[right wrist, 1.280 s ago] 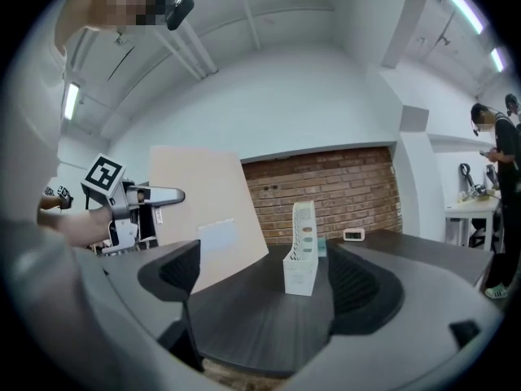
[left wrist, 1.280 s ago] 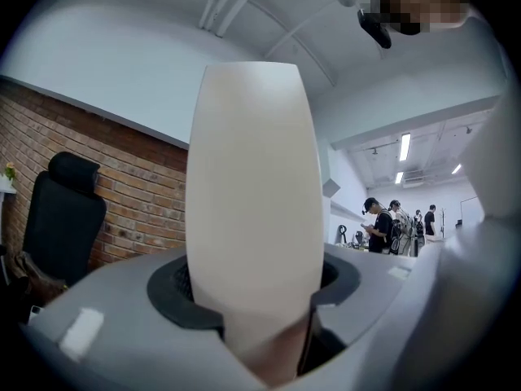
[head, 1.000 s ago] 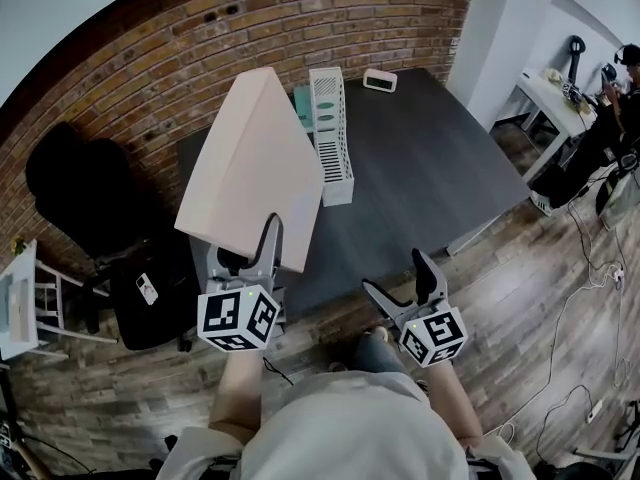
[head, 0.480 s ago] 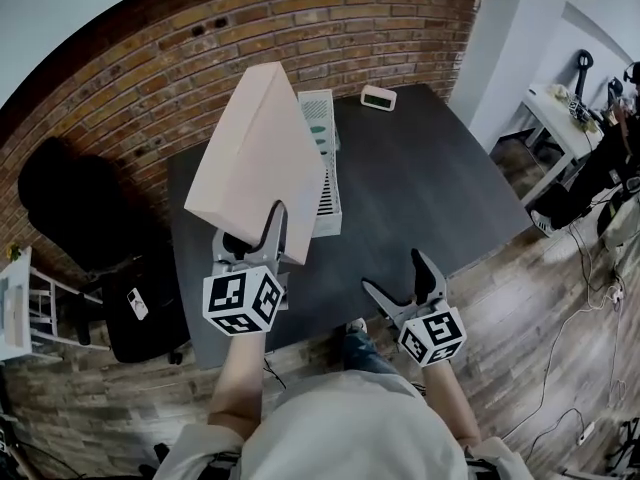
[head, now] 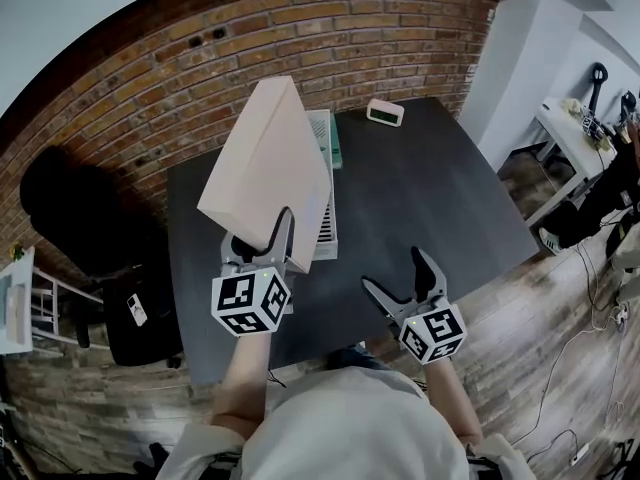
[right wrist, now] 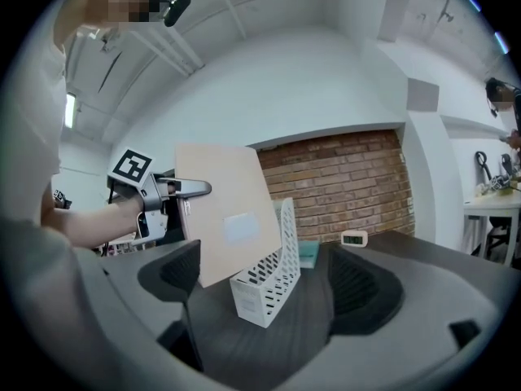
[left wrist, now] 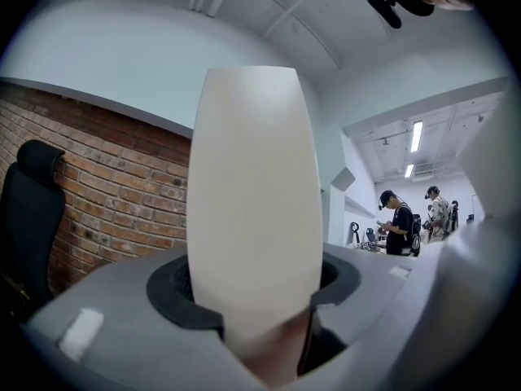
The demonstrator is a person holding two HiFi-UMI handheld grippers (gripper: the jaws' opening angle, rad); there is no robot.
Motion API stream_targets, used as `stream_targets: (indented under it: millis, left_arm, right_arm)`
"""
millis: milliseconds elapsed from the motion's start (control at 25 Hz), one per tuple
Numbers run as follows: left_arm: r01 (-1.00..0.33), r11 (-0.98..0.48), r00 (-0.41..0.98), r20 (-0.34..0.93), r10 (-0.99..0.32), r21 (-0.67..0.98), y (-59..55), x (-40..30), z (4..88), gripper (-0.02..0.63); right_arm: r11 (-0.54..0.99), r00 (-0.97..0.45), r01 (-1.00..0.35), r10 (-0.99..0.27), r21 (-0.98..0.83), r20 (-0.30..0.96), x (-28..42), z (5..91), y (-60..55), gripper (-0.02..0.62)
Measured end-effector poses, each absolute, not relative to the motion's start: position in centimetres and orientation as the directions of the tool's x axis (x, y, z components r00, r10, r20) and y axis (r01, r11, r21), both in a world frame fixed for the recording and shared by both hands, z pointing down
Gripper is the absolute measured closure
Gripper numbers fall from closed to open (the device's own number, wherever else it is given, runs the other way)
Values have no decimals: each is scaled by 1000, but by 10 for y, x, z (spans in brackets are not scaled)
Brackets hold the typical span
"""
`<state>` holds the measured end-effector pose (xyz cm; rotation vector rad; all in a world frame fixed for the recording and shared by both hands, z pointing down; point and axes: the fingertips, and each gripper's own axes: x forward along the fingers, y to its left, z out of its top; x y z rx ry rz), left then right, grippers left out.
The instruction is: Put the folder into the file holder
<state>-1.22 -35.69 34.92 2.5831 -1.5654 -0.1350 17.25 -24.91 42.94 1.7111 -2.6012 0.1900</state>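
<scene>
We see the left gripper (head: pixel 258 244) with its jaws clamped on the near lower edge of the pale pink flat card folder (head: pixel 268 163). It holds the folder upright in the air over the left part of the dark grey table (head: pixel 430 198). The folder hangs just left of the white perforated plastic file holder (head: pixel 325 226), not inside it. The right gripper (head: pixel 393 270) hovers over the table's near edge, jaws spread wide and empty. A small white digital clock (head: pixel 384 113) stands at the far edge.
</scene>
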Motion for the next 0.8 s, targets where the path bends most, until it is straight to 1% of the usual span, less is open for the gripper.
stream_targets:
  millis: [360,800]
  left_arm:
    - [-912,-397,402,33,-915,105,-393,11,356,333]
    - [-949,-288,300,90,-950,132,-431,31,368,328]
  right_arm:
    - [413,-422,-905,-901,-106,98,184,437,-278,133]
    - [410,-422,-905,-900,-116,113,210,448,-300,133]
